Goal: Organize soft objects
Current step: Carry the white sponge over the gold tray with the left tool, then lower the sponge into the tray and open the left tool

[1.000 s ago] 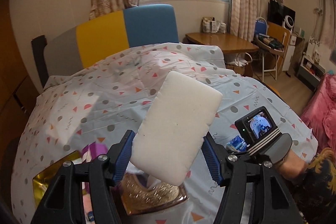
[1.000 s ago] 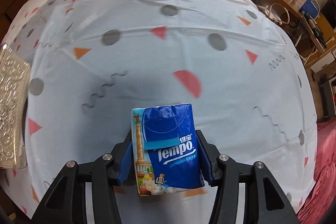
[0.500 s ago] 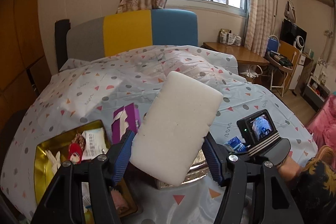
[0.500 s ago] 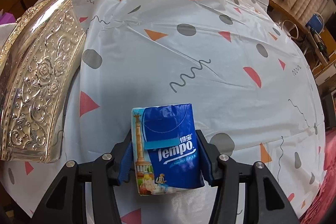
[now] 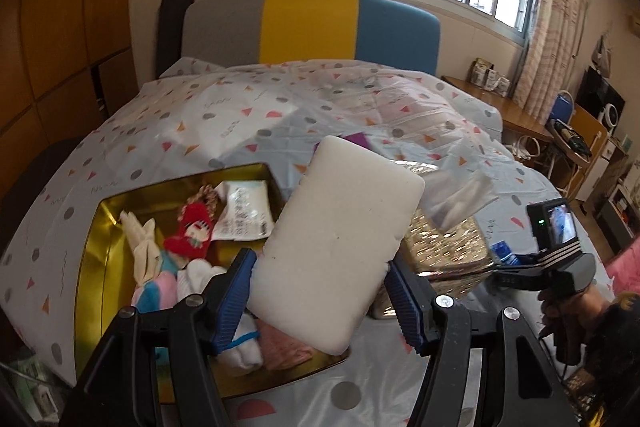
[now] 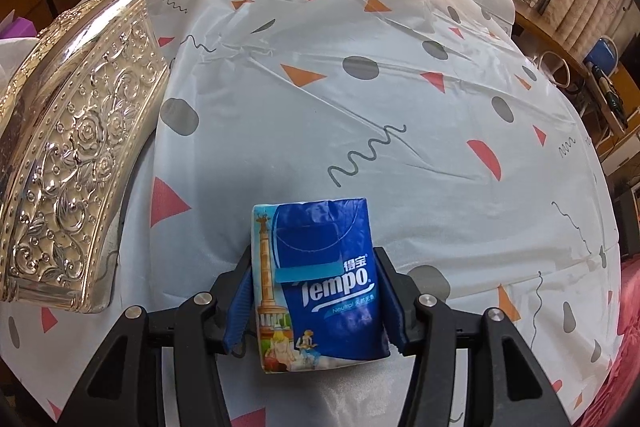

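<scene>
My left gripper is shut on a white sponge block and holds it above the near right corner of an open gold tin. The tin holds socks, a red doll, a rabbit toy and a white packet. My right gripper is shut on a blue Tempo tissue pack above the bed sheet, right of the embossed gold lid. The right gripper also shows in the left wrist view.
The patterned sheet covers the bed. A purple box and a clear plastic bag lie behind the sponge. The headboard is at the back, a desk and shelves to the right.
The left gripper has swung left with the sponge, bringing the open tin fully into view below it. The right gripper has moved left with the tissue pack, nearer the gold lid.
</scene>
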Demonstrator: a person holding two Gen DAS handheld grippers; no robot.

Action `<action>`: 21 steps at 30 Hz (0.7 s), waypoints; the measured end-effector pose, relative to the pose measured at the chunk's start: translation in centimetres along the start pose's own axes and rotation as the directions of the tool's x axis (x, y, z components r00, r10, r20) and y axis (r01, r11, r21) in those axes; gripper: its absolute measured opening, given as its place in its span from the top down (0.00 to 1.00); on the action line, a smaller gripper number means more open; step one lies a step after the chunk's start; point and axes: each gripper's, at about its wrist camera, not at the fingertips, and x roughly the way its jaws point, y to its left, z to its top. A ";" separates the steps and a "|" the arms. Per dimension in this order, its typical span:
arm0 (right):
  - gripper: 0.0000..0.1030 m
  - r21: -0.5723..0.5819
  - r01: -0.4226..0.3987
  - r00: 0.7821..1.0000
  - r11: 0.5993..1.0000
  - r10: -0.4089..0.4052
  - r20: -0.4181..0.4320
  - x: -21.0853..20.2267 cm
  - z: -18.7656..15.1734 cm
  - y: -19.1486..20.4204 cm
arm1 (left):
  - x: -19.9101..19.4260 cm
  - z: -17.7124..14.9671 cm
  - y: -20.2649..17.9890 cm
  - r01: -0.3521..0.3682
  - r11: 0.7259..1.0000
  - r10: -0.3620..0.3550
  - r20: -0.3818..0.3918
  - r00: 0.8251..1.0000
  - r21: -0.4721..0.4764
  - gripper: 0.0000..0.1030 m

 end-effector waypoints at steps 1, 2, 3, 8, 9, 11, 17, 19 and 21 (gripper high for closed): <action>0.47 0.000 0.001 1.000 1.000 -0.001 0.001 0.0 0.0 0.0 | 0.3 -0.4 0.8 -0.012 1.000 0.012 -0.010 1.000 -0.009 0.37; 0.47 -0.001 0.002 1.000 1.000 -0.002 0.004 0.0 0.0 0.0 | 0.5 -0.6 1.4 -0.020 1.000 0.020 -0.018 1.000 -0.019 0.37; 0.46 -0.001 0.003 1.000 1.000 -0.003 0.005 0.3 0.2 -0.1 | 0.7 -1.0 2.3 -0.030 0.999 0.029 -0.029 0.999 -0.034 0.37; 0.47 -0.012 0.008 1.000 1.000 -0.007 0.007 0.2 0.2 0.0 | 1.4 -2.6 8.5 -0.082 0.982 0.070 -0.072 0.995 -0.171 0.37; 0.47 -0.017 0.010 1.000 1.000 -0.010 0.007 0.2 0.2 0.1 | 1.3 -2.8 9.9 -0.091 0.974 0.076 -0.078 0.994 -0.206 0.37; 0.47 -0.026 0.015 1.000 1.000 -0.015 0.009 0.2 0.2 0.2 | 1.0 -3.5 12.8 -0.122 0.954 0.100 -0.093 0.991 -0.275 0.37; 0.47 -0.034 0.019 1.000 0.999 -0.019 0.009 0.0 0.1 0.5 | 1.2 -4.6 17.5 -0.137 0.899 0.084 -0.143 0.986 -0.416 0.37; 0.47 -0.038 0.022 1.000 0.999 -0.022 0.009 0.0 0.1 0.5 | 1.7 -4.4 17.8 -0.127 0.886 0.064 -0.154 0.986 -0.447 0.36; 0.47 -0.035 0.022 1.000 0.999 -0.022 0.009 0.0 0.1 0.5 | 2.3 -3.8 17.6 -0.128 0.879 0.062 -0.156 0.986 -0.459 0.35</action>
